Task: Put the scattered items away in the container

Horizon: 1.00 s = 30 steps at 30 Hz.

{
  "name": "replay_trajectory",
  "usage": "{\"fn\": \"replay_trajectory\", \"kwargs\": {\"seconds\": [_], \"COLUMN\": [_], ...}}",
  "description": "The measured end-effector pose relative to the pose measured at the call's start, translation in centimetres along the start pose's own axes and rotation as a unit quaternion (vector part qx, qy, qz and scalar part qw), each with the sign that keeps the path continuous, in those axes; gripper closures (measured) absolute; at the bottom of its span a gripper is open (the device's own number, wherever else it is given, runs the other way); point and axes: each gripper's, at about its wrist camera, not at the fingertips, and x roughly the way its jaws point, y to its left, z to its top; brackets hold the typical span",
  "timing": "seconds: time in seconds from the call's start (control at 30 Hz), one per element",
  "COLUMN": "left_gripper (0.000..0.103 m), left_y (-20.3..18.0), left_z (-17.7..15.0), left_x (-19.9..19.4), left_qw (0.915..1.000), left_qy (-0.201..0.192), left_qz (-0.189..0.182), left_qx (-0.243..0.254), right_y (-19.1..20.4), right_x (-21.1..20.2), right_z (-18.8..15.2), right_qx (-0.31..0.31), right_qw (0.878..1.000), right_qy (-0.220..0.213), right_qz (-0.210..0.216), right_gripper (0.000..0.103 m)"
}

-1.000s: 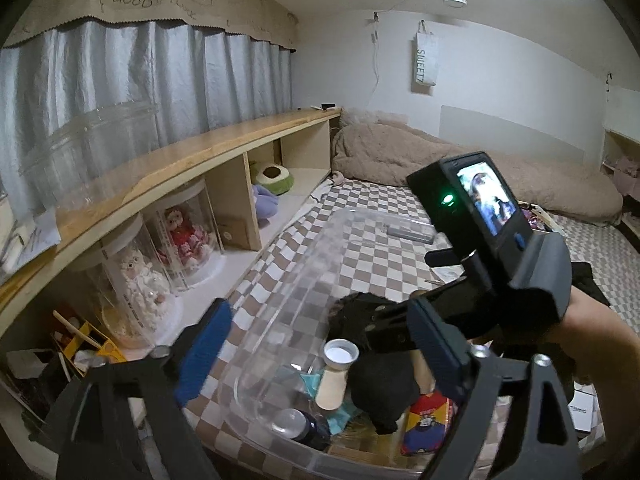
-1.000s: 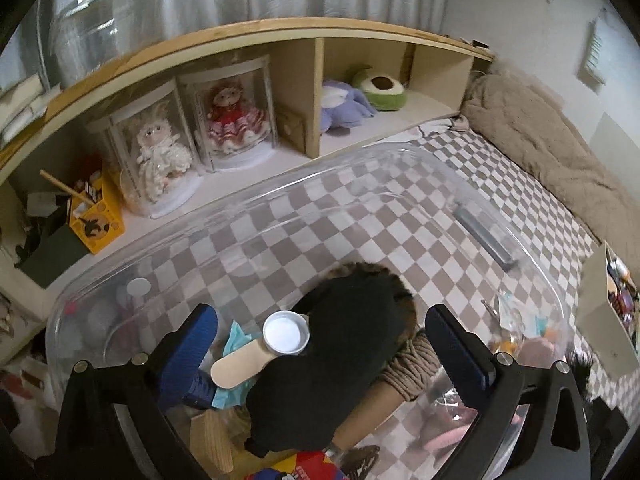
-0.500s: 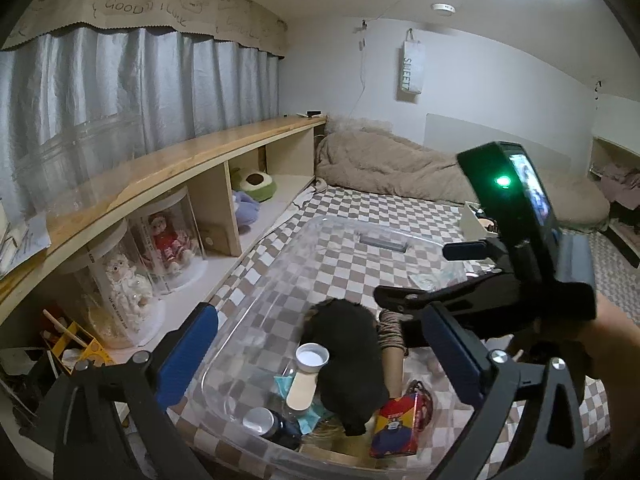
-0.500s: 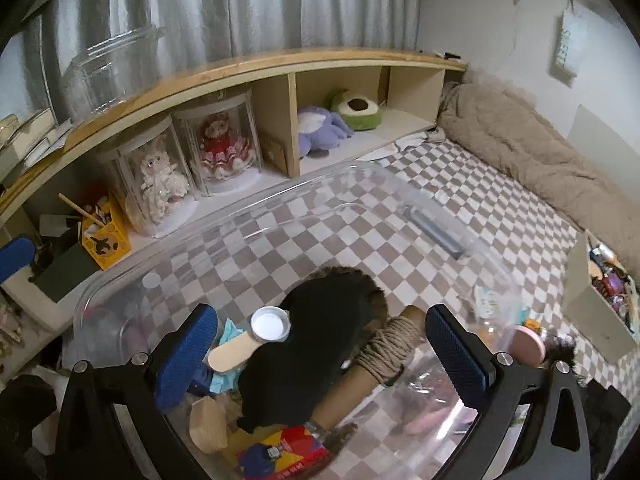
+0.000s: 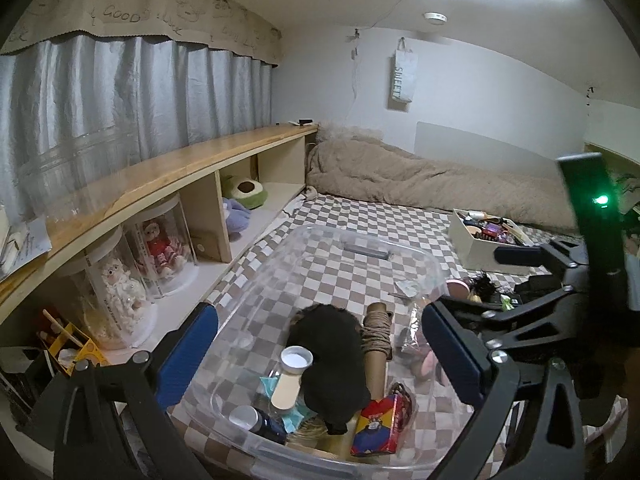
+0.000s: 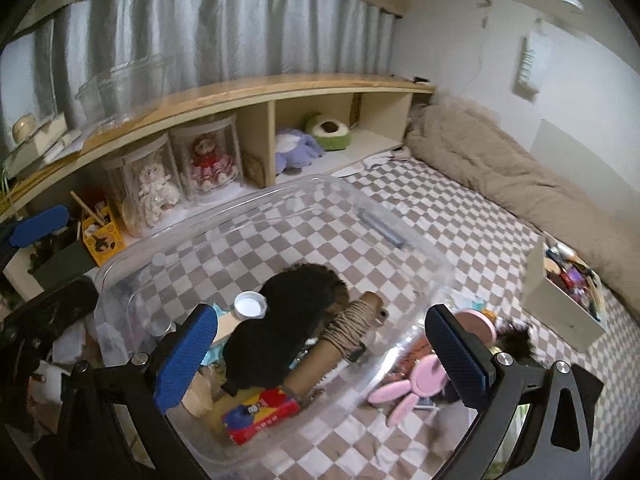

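On the checkered bed point(image 6: 460, 216), lower right of the right view beside the clear container point(image 6: 408, 276), the pink bunny-eared item point(image 6: 416, 380) looks light and rigid, best pinched at an ear by the right claw point(image 6: 320, 356), whose jaws stand apart, empty.

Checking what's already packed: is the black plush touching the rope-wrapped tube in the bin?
Touching. The right wrist view shows the black plush lying against the rope-wrapped tube with no gap, inside the bin.
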Motion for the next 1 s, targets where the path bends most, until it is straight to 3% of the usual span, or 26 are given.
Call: {"fn": "replay_trajectory", "kwargs": {"seconds": [0.27, 1.0], "left_gripper": [0.0, 0.0], "left_y": [-1.7, -4.9], "left_z": [-0.6, -4.5], "left_x": [-0.6, -2.8], "left_qw": [0.9999, 0.9983], "left_qy": [0.007, 0.013], "left_qz": [-0.005, -0.03], "left_qx": [0.014, 0.049], "right_y": [-1.0, -1.6], "right_x": [-3.8, -9.8], "right_z": [-2.9, -9.1], "right_qx": [0.002, 0.02], "right_qw": [0.998, 0.996], "right_qy": [-0.035, -0.06], "right_qz": [-0.045, -0.068], "right_gripper": [0.0, 0.0]}}
